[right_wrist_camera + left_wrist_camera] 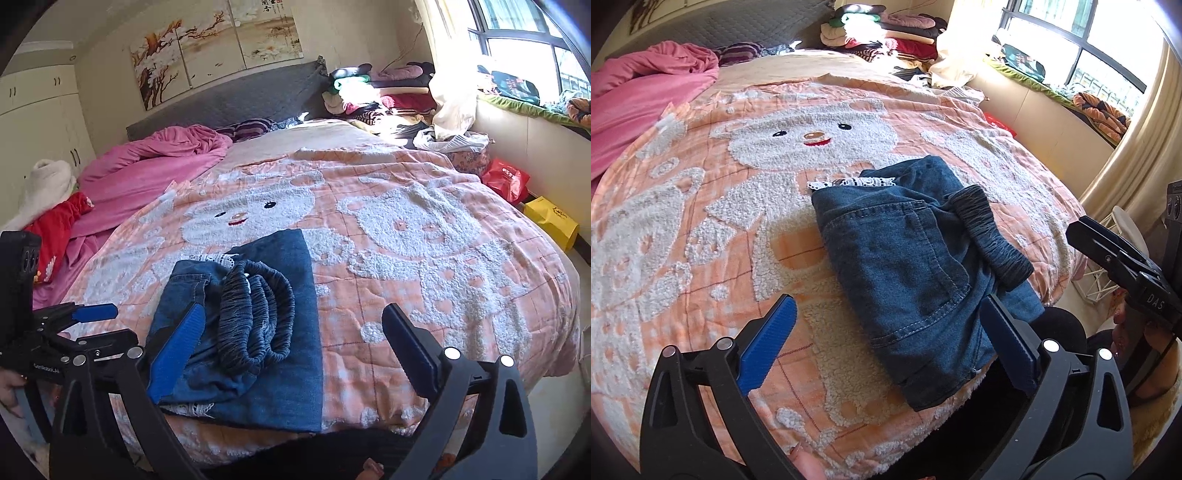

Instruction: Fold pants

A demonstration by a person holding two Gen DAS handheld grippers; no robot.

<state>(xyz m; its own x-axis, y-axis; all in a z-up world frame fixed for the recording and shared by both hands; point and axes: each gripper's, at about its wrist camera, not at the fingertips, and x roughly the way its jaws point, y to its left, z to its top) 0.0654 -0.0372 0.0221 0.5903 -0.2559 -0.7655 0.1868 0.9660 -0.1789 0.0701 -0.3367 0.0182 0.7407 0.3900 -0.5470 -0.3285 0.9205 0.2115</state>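
Observation:
Folded blue denim pants [905, 258] lie on the bear-patterned orange bedspread [701, 221] close to its front edge. Their dark gathered waistband [990, 236] sits on top at the right, and white lace trim [857, 182] peeks out at the far end. My left gripper [888, 306] hovers open above the near part of the pants, nothing pinched. In the right wrist view the pants [258, 332] lie low and left of centre. My right gripper [295, 314] is open over their right half, its left finger [177, 350] above the denim. The left gripper [92, 314] shows at the left edge.
A pink quilt [147, 173] is bunched at the bed's far left by the grey headboard [229, 99]. Piled clothes [376, 96] fill the far right corner. A red bag [506, 181] and a yellow box [550, 221] sit on the floor to the right, under the window seat [524, 103].

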